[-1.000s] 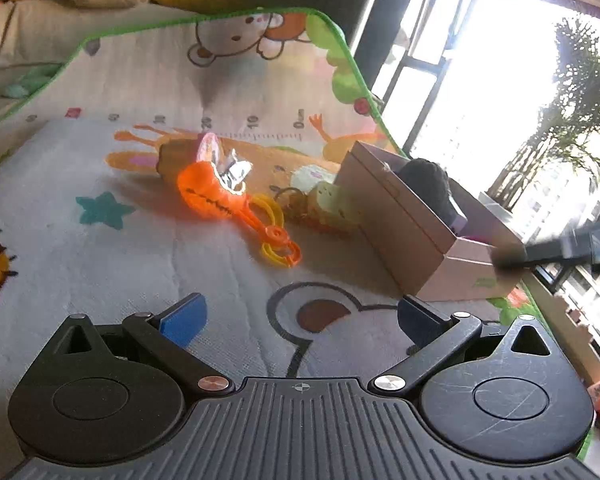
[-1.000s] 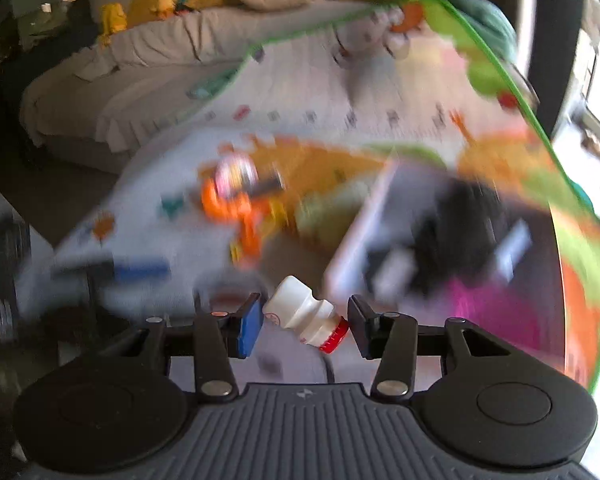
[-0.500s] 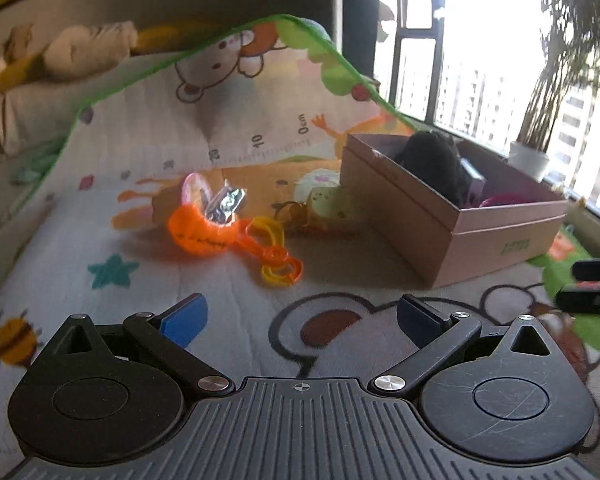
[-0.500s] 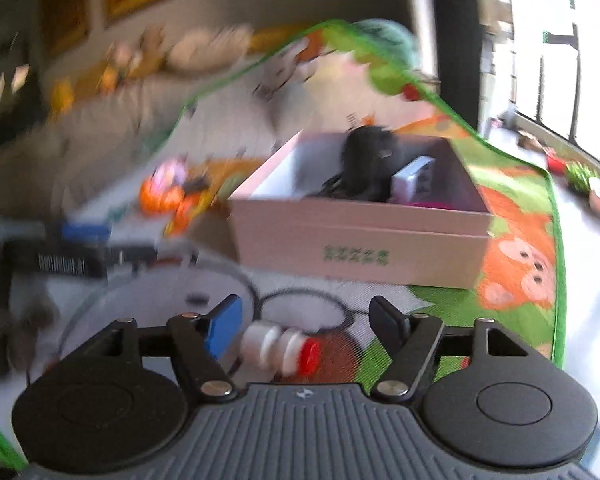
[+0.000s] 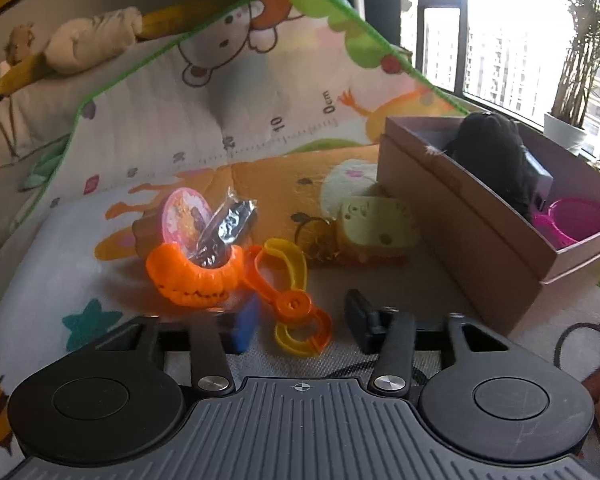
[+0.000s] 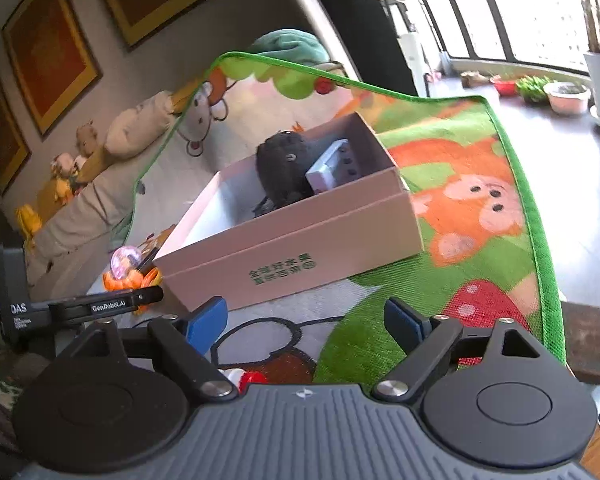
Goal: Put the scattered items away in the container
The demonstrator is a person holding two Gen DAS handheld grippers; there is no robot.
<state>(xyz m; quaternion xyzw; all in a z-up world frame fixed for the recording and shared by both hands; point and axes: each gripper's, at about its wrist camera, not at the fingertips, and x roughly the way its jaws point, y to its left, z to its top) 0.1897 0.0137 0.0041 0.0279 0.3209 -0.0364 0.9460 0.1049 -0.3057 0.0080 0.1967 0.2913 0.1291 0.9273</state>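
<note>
The pink cardboard box (image 5: 456,216) stands on the play mat and holds a black plush toy (image 5: 492,152) and a pink ring (image 5: 580,220). In the right wrist view the box (image 6: 300,248) also holds a white block (image 6: 332,164). My left gripper (image 5: 300,322) is open, its fingers either side of the orange and yellow toy tongs (image 5: 296,300). An orange pumpkin cup (image 5: 196,276) with a foil packet and a yellow sponge toy (image 5: 376,224) lie beyond. My right gripper (image 6: 306,320) is open; a small white bottle with a red cap (image 6: 242,378) lies on the mat under it.
The mat (image 6: 460,208) runs up against a bed with plush toys (image 5: 84,44). Windows and potted plants (image 6: 568,96) are to the right. The left gripper's arm (image 6: 80,306) shows at the left of the right wrist view.
My left gripper moved forward and narrowed around the toy tongs. My right gripper opened, dropped the white bottle onto the mat and drew back from it.
</note>
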